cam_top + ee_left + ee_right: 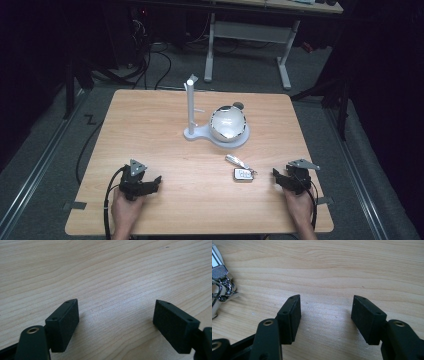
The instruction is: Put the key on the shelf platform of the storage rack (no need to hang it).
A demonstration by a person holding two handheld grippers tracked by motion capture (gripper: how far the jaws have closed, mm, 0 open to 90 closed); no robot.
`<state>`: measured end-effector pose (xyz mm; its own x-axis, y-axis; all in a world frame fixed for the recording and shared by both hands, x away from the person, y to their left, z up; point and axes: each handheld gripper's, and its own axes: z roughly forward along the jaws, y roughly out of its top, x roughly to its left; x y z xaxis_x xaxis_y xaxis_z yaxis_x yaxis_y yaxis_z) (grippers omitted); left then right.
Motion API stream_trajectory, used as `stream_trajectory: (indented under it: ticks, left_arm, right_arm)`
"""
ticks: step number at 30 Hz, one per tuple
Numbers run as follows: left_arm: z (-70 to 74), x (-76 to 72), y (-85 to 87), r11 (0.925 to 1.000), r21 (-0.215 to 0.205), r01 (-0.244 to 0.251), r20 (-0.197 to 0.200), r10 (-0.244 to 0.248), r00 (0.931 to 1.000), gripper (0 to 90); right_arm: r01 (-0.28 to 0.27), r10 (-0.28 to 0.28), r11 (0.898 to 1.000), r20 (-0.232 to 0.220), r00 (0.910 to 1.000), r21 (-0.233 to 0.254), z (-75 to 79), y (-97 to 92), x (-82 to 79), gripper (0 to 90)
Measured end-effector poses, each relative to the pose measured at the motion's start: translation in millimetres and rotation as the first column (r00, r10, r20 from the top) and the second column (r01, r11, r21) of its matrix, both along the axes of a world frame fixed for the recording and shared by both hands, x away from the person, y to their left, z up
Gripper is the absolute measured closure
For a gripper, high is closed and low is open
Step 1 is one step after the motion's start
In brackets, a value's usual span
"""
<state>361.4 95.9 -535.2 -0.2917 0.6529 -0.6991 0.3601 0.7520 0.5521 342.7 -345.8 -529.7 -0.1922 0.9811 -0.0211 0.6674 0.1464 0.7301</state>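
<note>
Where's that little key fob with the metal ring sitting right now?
In the high view the key fob lies flat on the wooden table, right of centre, just in front of the white stand holding the shiny bowl and nearer the right gripper.

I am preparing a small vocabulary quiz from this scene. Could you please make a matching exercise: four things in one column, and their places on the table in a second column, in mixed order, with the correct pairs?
Things
1. left gripper
2. right gripper
3. key fob
4. shiny bowl

Places
A. on the white stand base, beside the upright post
B. near edge of the table, left side
C. near edge of the table, right side
D. flat on the wood, between the stand and the near edge, closer to the right gripper

Pairs: 1-B, 2-C, 3-D, 4-A
</note>
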Motion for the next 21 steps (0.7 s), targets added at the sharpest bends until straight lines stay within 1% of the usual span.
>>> stream_trajectory:
  ticks: [15,17,20,21]
  left_arm:
    - [0.1,0.0,0.0,1.0000,0.000,0.000,-0.001,0.000,1.0000,21.3]
    - [0.0,0.0,0.0,1.0000,0.000,0.000,0.000,0.000,1.0000,21.3]
    - [0.1,0.1,0.0,1.0000,0.000,0.000,-0.001,0.000,1.0000,21.3]
    - [0.1,0.0,-0.1,1.0000,-0.001,-0.001,-0.001,0.001,1.0000,21.3]
  right_arm:
    - [-0.004,0.004,1.000,0.000,1.0000,0.000,0.0,0.6,-0.5,40.3]
    - [-0.006,0.006,1.000,-0.008,1.0000,-0.001,0.7,0.8,-0.7,40.0]
    - [-0.017,0.017,1.000,-0.012,0.9998,0.000,1.1,1.1,-1.2,39.5]
    - [-0.033,0.033,0.999,-0.016,0.9993,0.007,2.1,2.0,-2.3,39.3]
